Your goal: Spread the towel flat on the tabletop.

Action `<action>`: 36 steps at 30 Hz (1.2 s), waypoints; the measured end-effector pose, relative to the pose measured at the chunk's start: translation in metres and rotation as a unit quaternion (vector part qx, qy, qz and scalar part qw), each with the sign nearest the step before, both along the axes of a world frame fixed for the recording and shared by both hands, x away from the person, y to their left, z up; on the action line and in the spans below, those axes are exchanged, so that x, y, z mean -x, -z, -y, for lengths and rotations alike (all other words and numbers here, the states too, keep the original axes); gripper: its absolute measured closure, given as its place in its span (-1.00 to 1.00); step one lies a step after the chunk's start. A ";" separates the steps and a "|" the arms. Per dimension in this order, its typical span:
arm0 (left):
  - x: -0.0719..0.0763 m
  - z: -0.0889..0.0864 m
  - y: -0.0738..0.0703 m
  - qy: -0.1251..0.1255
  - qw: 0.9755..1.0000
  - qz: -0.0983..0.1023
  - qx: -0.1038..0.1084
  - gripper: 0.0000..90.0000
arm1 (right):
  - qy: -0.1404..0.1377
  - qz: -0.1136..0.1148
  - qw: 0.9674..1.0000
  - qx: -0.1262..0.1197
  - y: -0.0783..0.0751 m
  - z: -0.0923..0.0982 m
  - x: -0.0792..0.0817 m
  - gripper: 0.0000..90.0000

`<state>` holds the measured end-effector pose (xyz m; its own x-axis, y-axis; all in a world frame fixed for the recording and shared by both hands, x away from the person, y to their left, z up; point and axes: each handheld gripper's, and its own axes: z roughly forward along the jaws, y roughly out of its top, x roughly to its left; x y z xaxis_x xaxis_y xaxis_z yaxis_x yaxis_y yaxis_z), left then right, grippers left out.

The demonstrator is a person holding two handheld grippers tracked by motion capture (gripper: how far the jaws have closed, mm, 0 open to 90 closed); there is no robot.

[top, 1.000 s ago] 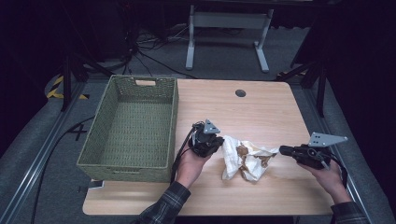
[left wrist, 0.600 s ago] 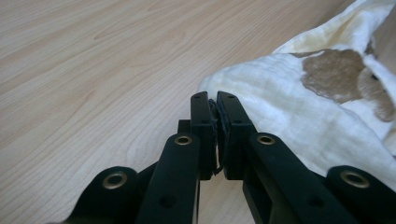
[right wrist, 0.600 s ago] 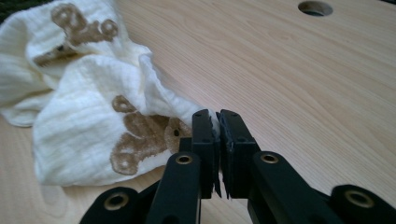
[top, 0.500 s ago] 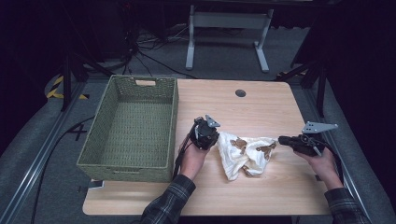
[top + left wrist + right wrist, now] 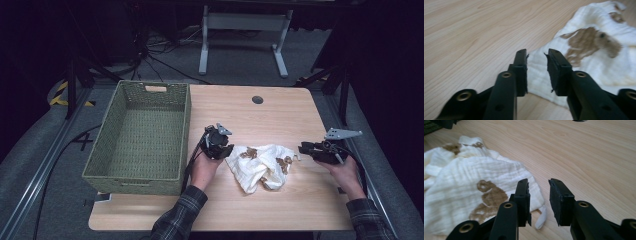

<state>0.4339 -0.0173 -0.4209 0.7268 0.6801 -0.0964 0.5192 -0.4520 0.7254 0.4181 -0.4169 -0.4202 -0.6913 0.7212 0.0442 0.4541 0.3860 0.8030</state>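
A crumpled white cloth (image 5: 262,165) with brown animal prints lies on the wooden table (image 5: 280,115). My left gripper (image 5: 220,145) rests at the cloth's left edge. In the left gripper view the gripper (image 5: 537,53) is open, and the cloth (image 5: 594,57) lies just beyond and under its tips, with nothing pinched. My right gripper (image 5: 307,149) sits just off the cloth's right edge. In the right gripper view that gripper (image 5: 538,182) is open, with a corner of the cloth (image 5: 474,182) beside its left jaw.
A green woven basket (image 5: 140,135) stands on the table's left side, close to my left hand. A round cable hole (image 5: 257,99) sits near the far edge. Bare wood stretches behind the cloth and to its right.
My right gripper has drawn back to the right, away from the cloth. The cloth, bunched a second ago, now lies spread wider. My left gripper has shifted slightly away from me.
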 end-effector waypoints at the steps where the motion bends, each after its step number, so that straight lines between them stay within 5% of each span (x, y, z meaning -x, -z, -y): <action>1: 0.003 0.001 -0.002 0.005 1.000 0.006 0.006 0.43 | 0.000 0.001 1.000 -0.002 -0.001 0.000 0.001 0.50; 5: 0.015 0.005 -0.008 0.040 0.999 0.003 0.027 0.35 | -0.016 -0.009 1.000 -0.012 -0.004 -0.006 0.009 0.47; 16: 0.053 0.017 -0.008 0.103 0.994 -0.003 0.035 0.22 | -0.060 -0.023 0.998 -0.010 -0.005 -0.032 0.034 0.43; 32: 0.093 0.045 0.012 0.170 0.985 -0.018 0.015 0.30 | -0.146 -0.047 0.988 -0.004 0.006 -0.082 0.069 0.49; 36: 0.092 0.054 0.023 0.178 0.984 -0.024 -0.018 0.30 | -0.165 -0.055 0.985 0.016 0.014 -0.097 0.071 0.50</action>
<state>0.3418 -0.0717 -0.4436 0.9148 0.3866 -0.1171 0.3564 -0.6359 0.6846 0.3475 -0.3200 -0.4339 -0.8808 0.4596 0.1135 0.3831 0.5511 0.7413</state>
